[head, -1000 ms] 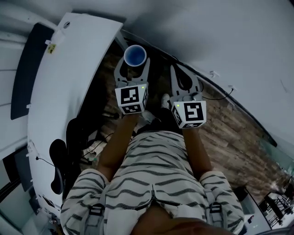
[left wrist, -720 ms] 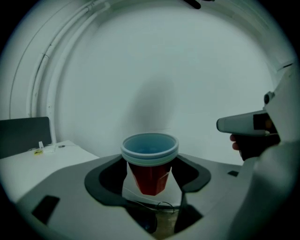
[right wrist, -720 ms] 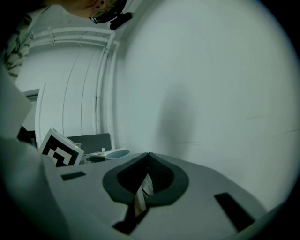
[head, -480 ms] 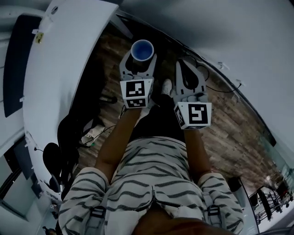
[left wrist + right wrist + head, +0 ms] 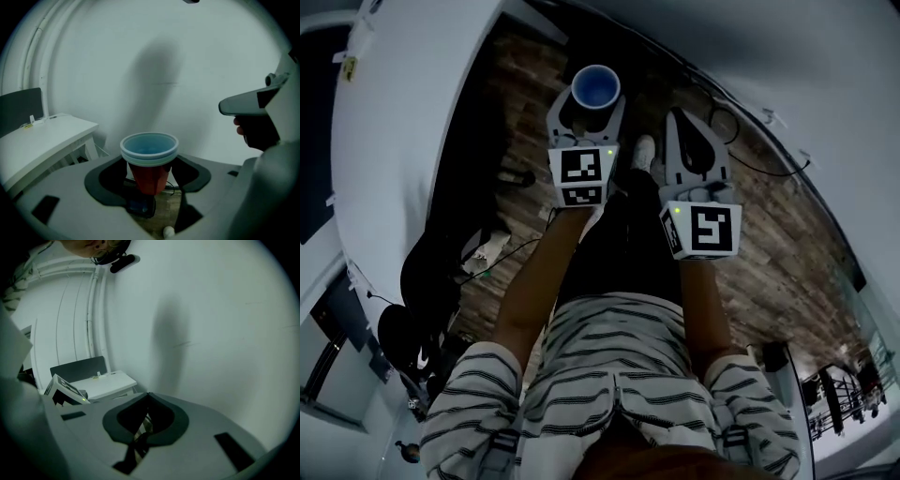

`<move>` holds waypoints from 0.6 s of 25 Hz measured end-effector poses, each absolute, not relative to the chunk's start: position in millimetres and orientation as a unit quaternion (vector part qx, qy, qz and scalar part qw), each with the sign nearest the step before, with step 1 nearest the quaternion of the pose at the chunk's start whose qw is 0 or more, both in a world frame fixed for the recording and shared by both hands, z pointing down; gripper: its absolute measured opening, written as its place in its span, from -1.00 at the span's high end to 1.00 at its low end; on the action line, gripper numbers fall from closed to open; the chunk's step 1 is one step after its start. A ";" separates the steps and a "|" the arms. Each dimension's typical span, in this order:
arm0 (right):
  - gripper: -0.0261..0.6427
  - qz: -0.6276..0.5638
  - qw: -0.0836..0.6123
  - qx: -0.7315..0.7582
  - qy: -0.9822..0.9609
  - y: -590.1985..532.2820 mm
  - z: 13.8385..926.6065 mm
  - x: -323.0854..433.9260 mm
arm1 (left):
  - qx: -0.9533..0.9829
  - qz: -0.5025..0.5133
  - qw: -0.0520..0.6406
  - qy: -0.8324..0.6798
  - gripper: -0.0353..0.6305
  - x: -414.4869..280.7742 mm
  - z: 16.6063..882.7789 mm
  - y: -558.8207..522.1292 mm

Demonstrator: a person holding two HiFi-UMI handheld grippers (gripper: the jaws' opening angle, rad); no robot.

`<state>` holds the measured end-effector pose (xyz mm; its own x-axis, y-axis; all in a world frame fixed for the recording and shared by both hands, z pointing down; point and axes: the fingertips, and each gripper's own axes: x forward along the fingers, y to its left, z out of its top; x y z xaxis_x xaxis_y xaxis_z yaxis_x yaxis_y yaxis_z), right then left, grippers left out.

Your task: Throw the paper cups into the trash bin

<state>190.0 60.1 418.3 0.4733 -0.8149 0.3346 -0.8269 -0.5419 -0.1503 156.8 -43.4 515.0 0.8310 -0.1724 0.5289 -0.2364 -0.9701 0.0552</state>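
Hidden, cropped and unclear items

Paper cups (image 5: pixel 595 87): walls hidden by the left gripper (image 5: pixel 591 99) in the head view; number in stack unclear. White desk (image 5: pixel 403 112): cut by top and left edges. Dark clutter (image 5: pixel 441 272) beside it: too dim to identify.

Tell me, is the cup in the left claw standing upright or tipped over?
Upright. The cup shows its open blue rim on top and red base below, gripped in the left claw.

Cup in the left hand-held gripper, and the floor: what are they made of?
The cup: matte red wall, pale blue lining, rolled rim; probably coated paper, thin plastic not excluded. A doubled rim hints at two nested. The floor: brown grained planks, wood or wood-look laminate, cannot tell.
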 end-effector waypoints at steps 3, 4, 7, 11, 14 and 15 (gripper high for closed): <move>0.89 0.207 -0.009 0.855 -0.476 58.2 435.2 191.3 | 0.951 0.281 0.069 -0.112 -0.05 158.2 537.9 -39.5; 0.89 0.213 -0.019 0.855 -0.473 57.2 439.7 192.4 | 0.949 0.285 0.072 -0.113 -0.05 158.4 545.8 -39.2; 0.89 0.221 -0.022 0.854 -0.470 53.5 454.4 195.1 | 0.944 0.298 0.087 -0.115 -0.05 158.7 568.9 -38.4; 0.89 0.233 -0.012 0.849 -0.474 52.1 480.5 194.6 | 0.937 0.314 0.101 -0.118 -0.05 157.4 604.7 -37.5; 0.89 0.240 -0.010 0.847 -0.474 51.1 500.5 195.9 | 0.933 0.324 0.102 -0.122 -0.05 155.3 630.8 -42.4; 0.89 0.243 -0.010 0.847 -0.472 52.3 506.9 196.7 | 0.932 0.328 0.099 -0.121 -0.05 155.1 638.5 -42.8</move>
